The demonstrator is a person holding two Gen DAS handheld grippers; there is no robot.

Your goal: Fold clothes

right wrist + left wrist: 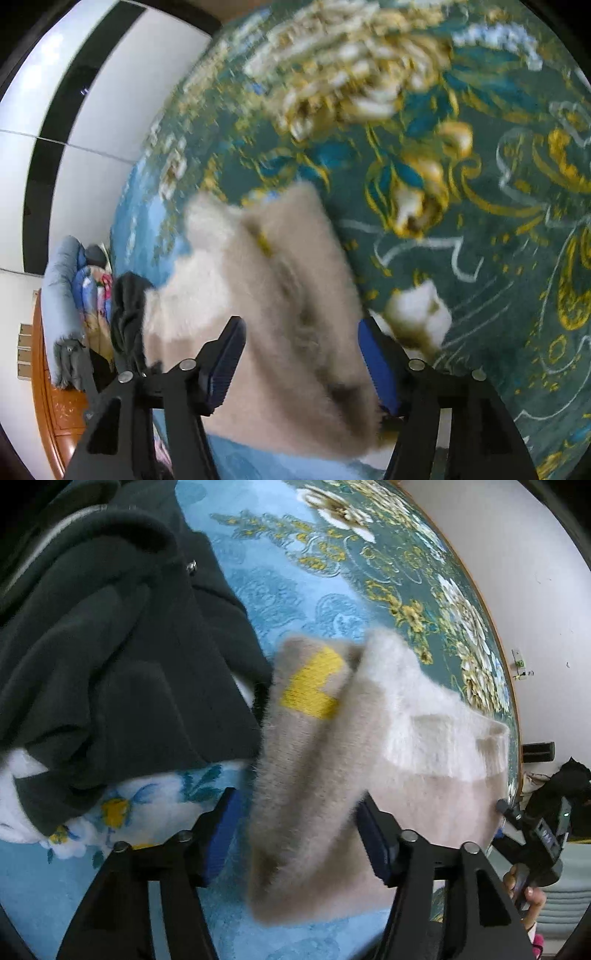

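Fold step under way: fuzzy beige-and-cream knit sweater [332, 760] on floral blue bedspread [295, 590]. Left gripper [299, 834], right gripper [301, 360] both spread, straddling fabric. Next: pinch edge, fold over.

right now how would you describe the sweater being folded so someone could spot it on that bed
Start from the wide blue floral bedspread. Beside the heap of dark, nearly black clothing lies the fuzzy beige sweater, reaching in between the fingers of the left gripper and the right gripper. It is the only pale, furry garment, with a bright yellow patch and a white band.
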